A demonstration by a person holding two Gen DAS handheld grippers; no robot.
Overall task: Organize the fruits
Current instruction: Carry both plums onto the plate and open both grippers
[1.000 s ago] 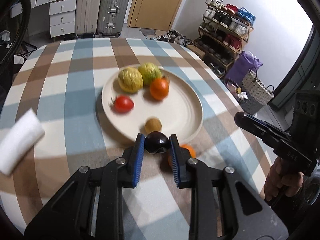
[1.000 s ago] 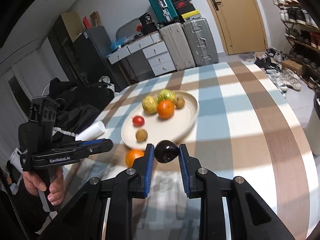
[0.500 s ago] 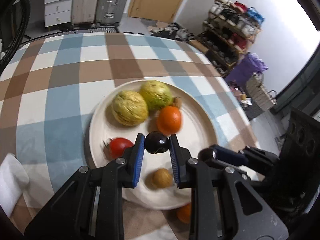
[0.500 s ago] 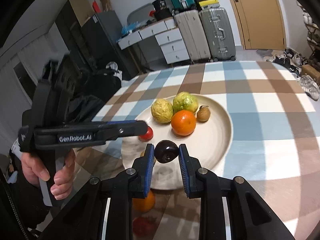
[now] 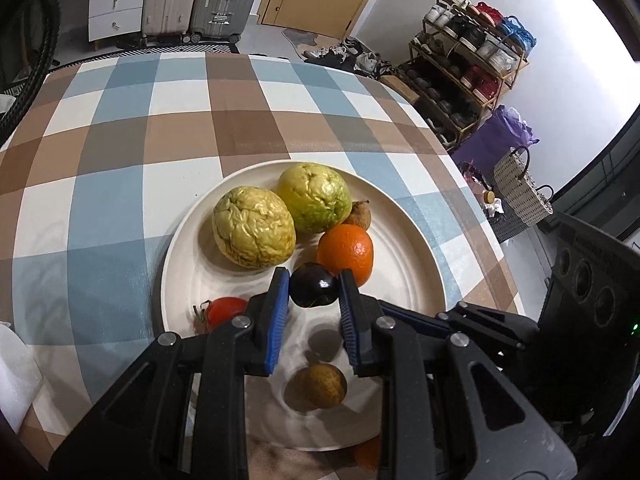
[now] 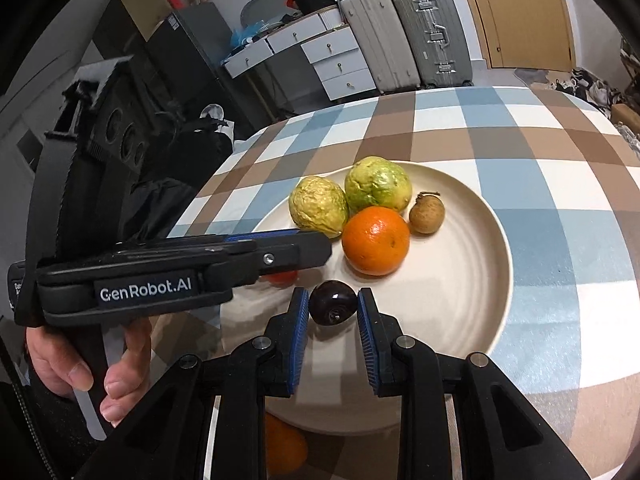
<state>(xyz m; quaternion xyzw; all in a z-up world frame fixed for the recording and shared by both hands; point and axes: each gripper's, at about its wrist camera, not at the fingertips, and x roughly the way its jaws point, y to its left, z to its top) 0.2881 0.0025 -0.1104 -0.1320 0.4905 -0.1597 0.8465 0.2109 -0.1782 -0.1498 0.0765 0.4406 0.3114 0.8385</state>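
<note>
Both my jaws were clenched: left gripper (image 5: pixel 313 289) and right gripper (image 6: pixel 333 303) each pinched a glossy, round dark plum (image 5: pixel 313 290) over the smooth cream plate (image 5: pixel 404 216).

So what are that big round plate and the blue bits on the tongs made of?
The plate looks like glazed ceramic or stoneware: cream, with a soft sheen and faint concentric ridges, though melamine can't be ruled out. The blue pads on the left gripper's fingers look like ribbed rubber or soft plastic: matt, finely grooved, set on hard black plastic fingers.
</note>
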